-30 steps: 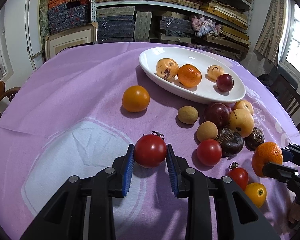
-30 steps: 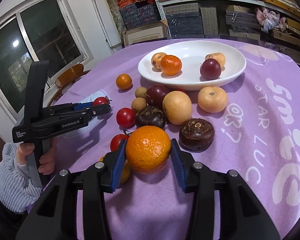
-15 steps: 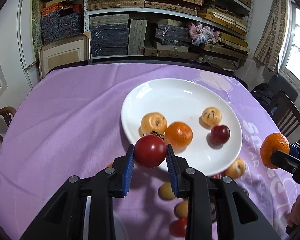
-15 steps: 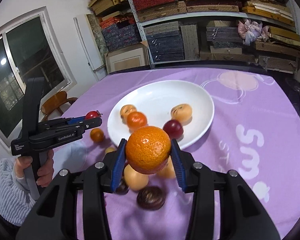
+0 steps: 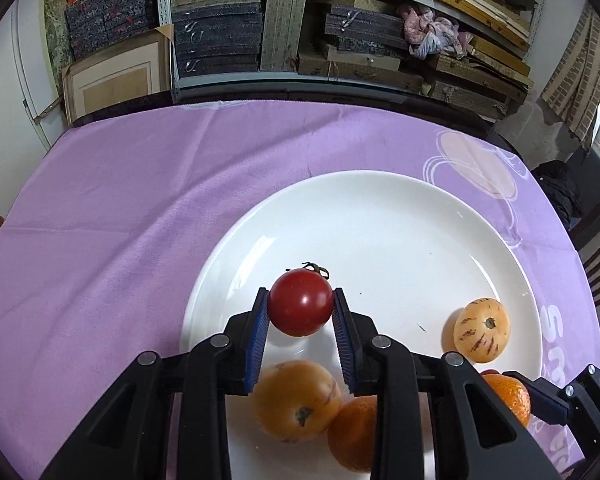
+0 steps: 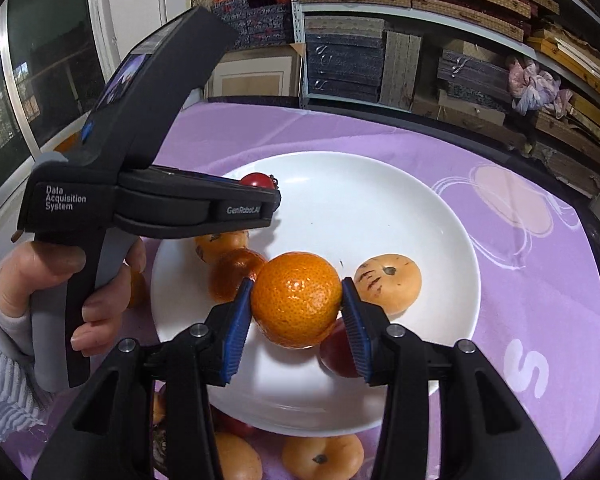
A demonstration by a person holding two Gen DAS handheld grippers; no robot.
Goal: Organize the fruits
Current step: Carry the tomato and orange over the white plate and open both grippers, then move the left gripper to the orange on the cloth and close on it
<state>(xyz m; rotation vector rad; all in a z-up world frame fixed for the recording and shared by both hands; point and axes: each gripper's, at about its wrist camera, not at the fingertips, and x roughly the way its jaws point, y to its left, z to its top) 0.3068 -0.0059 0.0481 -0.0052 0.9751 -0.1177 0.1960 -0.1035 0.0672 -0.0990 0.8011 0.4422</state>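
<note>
My left gripper (image 5: 301,312) is shut on a red tomato (image 5: 300,303) and holds it above the white plate (image 5: 380,216). My right gripper (image 6: 297,306) is shut on an orange mandarin (image 6: 296,300) above the same plate (image 6: 380,200). On the plate lie a streaked yellow fruit (image 5: 482,330), a larger yellow-orange fruit (image 5: 296,400), an orange (image 5: 352,436) and a dark red plum (image 6: 336,350). The left gripper with its tomato (image 6: 256,180) shows in the right wrist view, and the right gripper's mandarin (image 5: 508,396) shows at the left wrist view's lower right.
The plate sits on a purple tablecloth (image 5: 120,220) over a round table. Several loose fruits (image 6: 320,456) lie on the cloth in front of the plate. Shelves of boxes (image 5: 300,20) stand behind the table, and a chair (image 5: 596,256) is at the right.
Both grippers have moved forward over the plate with their fruits still held. The plate now fills the views and the loose fruits have dropped below the frame.
</note>
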